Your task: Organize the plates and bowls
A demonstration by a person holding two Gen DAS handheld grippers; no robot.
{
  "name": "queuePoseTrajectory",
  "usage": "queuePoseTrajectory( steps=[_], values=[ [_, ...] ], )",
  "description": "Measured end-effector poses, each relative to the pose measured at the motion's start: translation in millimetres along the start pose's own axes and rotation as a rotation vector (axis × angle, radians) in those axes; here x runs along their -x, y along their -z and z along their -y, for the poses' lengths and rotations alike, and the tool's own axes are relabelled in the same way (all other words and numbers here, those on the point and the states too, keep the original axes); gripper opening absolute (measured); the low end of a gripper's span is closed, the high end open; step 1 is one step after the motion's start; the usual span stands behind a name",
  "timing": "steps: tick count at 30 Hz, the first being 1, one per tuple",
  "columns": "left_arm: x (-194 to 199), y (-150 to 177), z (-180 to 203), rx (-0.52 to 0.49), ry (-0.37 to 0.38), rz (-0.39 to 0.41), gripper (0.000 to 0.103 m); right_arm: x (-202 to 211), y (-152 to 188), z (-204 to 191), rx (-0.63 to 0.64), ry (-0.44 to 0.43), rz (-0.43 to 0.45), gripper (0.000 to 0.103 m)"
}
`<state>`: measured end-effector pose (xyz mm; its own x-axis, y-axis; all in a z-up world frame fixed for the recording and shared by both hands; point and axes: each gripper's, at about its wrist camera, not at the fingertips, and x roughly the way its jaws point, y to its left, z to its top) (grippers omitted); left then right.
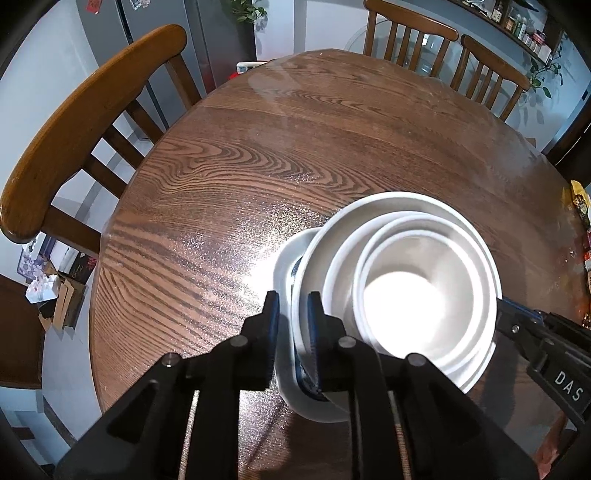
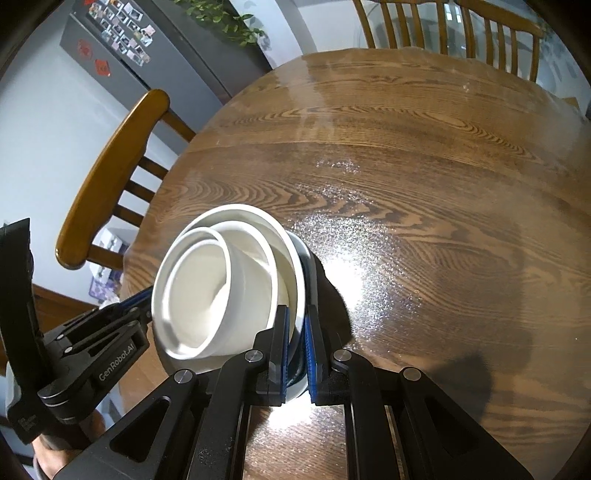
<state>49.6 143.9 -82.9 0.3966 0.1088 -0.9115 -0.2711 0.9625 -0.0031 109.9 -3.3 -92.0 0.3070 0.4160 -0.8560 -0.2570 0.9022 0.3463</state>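
A stack of white nested bowls point(image 1: 402, 291) sits on a white plate point(image 1: 286, 258) with a blue underside, over the round wooden table point(image 1: 229, 177). My left gripper point(image 1: 292, 314) is shut on the plate's left rim. My right gripper point(image 2: 296, 332) is shut on the plate's right rim point(image 2: 300, 284), with the bowls point(image 2: 218, 291) just left of its fingers. Each gripper shows in the other's view: the right one point(image 1: 539, 339) at the stack's right, the left one point(image 2: 110, 321) at its left. The stack looks tilted; I cannot tell whether it is lifted off the table.
Wooden chairs stand around the table: one at the left point(image 1: 85, 122), two at the far side point(image 1: 410, 33). A grey fridge point(image 2: 147, 48) and a plant stand behind. Small packets point(image 1: 580, 206) lie at the table's right edge.
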Motion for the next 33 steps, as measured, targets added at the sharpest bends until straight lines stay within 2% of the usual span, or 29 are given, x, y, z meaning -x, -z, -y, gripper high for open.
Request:
queuePoseTrajectory(
  steps=[4, 11, 13, 17, 21, 26, 33],
  values=[
    [0.6, 0.8, 0.3, -0.001, -0.015, 0.003, 0.025, 1.9, 0.1, -0.1, 0.002, 0.012, 0.006, 0.011],
    [1.9, 2.2, -1.9, 0.001, -0.031, 0.013, 0.028, 7.7, 1.4, -4.0, 0.022, 0.033, 0.022, 0.011],
    [6.2, 1.5, -2.7, 0.004, -0.045, 0.035, 0.034, 14.5, 1.2, -5.7, 0.037, 0.053, 0.051, 0.011],
    [14.4, -1.3, -5.2, 0.012, -0.048, 0.066, 0.042, 25.8, -1.1, -9.6, 0.055, 0.019, 0.081, 0.011],
    [20.2, -1.9, -7.4, 0.014, -0.045, 0.088, 0.058, 29.3, 0.3, -14.6, 0.064, 0.006, 0.089, 0.011],
    [26.2, -1.1, -8.2, 0.016, -0.046, 0.108, 0.061, 36.0, 2.5, -19.9, 0.077, -0.001, 0.103, 0.011],
    [37.6, 3.3, -7.9, 0.02, -0.04, 0.135, 0.076, 46.2, 7.4, -19.7, 0.075, -0.029, 0.117, 0.011]
  ],
)
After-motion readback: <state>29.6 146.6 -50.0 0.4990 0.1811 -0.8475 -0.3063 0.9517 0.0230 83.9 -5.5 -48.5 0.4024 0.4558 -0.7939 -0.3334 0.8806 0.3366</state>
